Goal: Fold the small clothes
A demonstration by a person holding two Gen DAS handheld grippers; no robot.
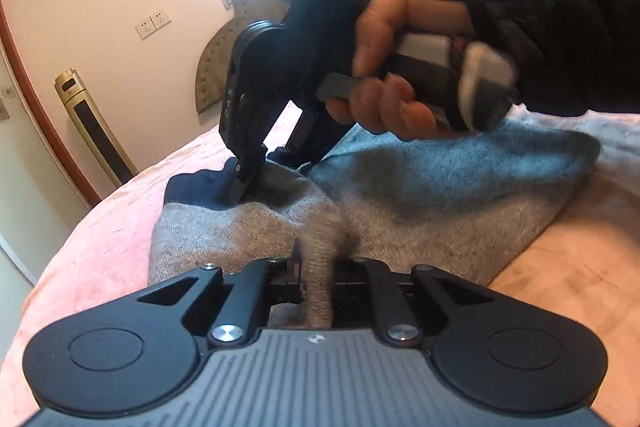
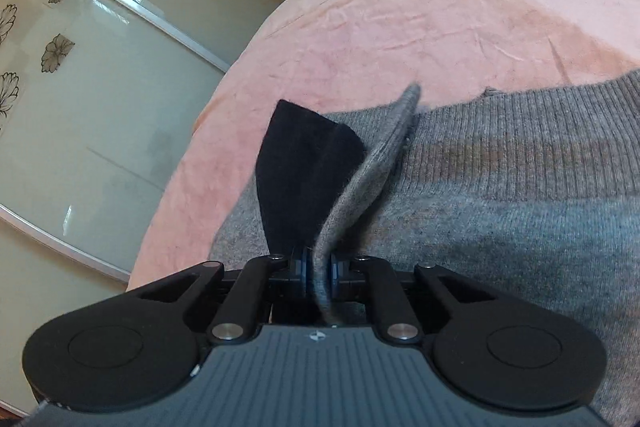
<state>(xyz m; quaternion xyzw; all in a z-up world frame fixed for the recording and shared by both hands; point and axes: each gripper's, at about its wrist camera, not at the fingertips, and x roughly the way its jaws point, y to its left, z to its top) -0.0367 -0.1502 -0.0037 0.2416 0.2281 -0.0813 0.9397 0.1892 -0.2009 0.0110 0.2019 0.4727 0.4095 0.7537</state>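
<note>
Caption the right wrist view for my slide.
Right gripper shut on a sweater fold above the pink bedspread.

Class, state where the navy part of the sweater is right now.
In the right wrist view, the navy part stands up centre-left, pinched in the right gripper with a grey fold, above the pink bedspread.

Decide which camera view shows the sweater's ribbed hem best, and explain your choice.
The right wrist view: the ribbed hem of the sweater runs wide and sharp across it. The left wrist view shows only a blurred pinched fold in the left gripper.
</note>
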